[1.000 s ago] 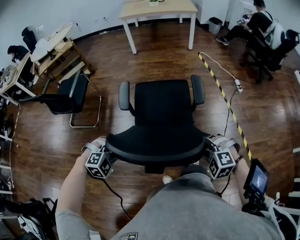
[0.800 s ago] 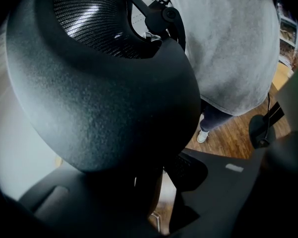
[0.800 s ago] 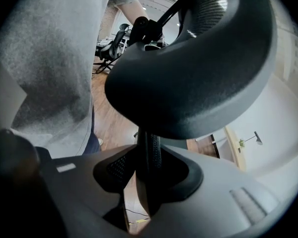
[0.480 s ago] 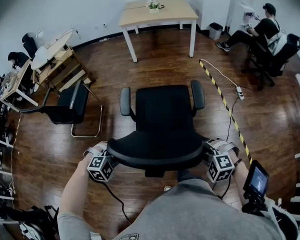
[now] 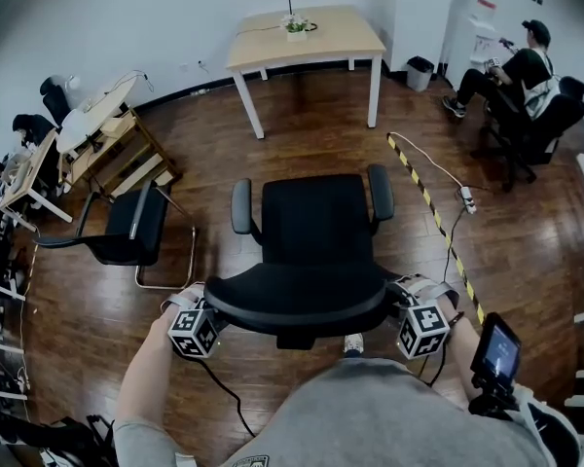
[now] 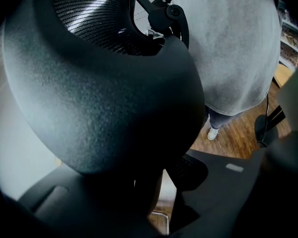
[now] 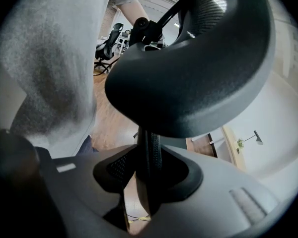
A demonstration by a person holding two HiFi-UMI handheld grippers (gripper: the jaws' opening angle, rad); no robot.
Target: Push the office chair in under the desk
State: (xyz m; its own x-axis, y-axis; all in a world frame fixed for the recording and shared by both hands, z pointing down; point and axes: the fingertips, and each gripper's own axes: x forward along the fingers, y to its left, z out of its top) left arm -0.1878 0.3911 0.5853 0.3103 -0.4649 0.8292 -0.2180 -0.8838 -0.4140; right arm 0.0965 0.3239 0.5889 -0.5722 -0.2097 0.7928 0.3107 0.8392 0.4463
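A black office chair [image 5: 316, 227] with armrests stands on the wood floor, its seat facing a light wooden desk [image 5: 307, 32] at the far wall. Its curved backrest [image 5: 297, 305] is nearest me. My left gripper [image 5: 197, 327] grips the backrest's left edge and my right gripper [image 5: 420, 321] its right edge. In the left gripper view the dark backrest [image 6: 99, 83] fills the frame and its rim sits between the jaws of the left gripper [image 6: 159, 177]. In the right gripper view the right gripper [image 7: 149, 172] clamps the backrest's rim [image 7: 149, 157].
A black cantilever chair [image 5: 127, 227] stands left of the office chair. A yellow-black floor strip [image 5: 428, 207] and a power strip [image 5: 467, 199] lie on the right. A seated person [image 5: 521, 76] is at the back right, more desks [image 5: 97, 115] at the left, a bin [image 5: 419, 71] beside the desk.
The office chair has rolled forward toward the wooden desk, with both grippers and me following behind it. The desk now sits nearer in the head view.
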